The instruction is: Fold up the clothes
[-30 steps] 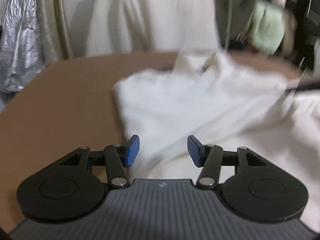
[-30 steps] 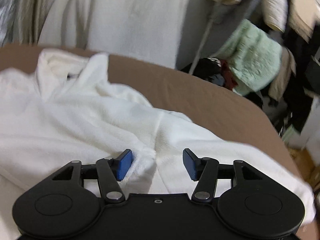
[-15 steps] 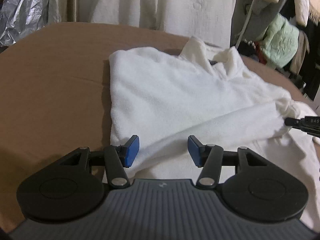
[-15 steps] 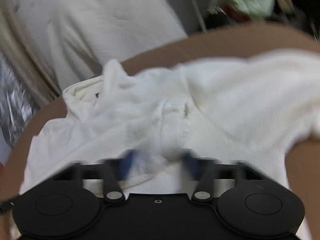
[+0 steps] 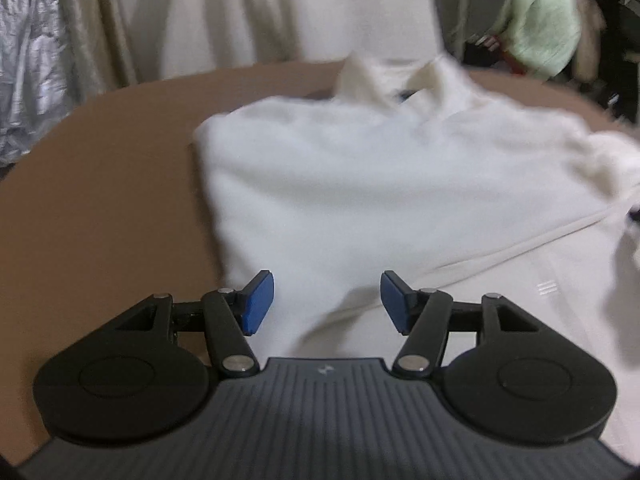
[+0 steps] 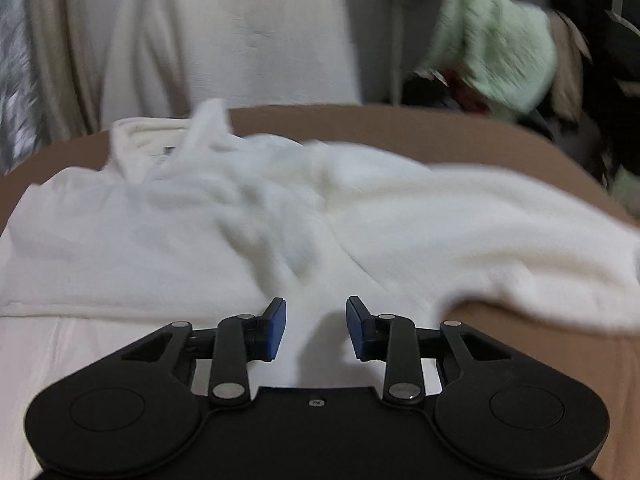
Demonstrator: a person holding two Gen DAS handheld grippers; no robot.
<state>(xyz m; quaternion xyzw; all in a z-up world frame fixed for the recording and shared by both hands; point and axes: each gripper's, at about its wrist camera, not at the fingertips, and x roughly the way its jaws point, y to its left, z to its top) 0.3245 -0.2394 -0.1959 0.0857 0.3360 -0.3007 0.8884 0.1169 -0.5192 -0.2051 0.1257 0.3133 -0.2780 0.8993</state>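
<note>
A white fleece garment (image 5: 380,184) lies spread on a brown table (image 5: 100,208), collar at the far side, its left part folded over. My left gripper (image 5: 327,303) hovers over the garment's near left edge; its jaws are opening and nothing is pinched between the blue pads. In the right wrist view the same garment (image 6: 248,220) stretches across, with a sleeve (image 6: 500,232) reaching right. My right gripper (image 6: 316,330) hangs above the cloth, jaws opening, with cloth below the gap but not gripped.
Pale curtains (image 5: 280,12) and a silvery cover (image 5: 28,52) hang behind the table. A heap of clothes with a mint-green piece (image 6: 496,48) sits at the back right. Bare brown table (image 6: 540,152) shows at the left and far right.
The right gripper closed on the sleeve, swung it leftwards over the body, then let go and opened. The left gripper sank a little towards the garment's left edge and opened slightly.
</note>
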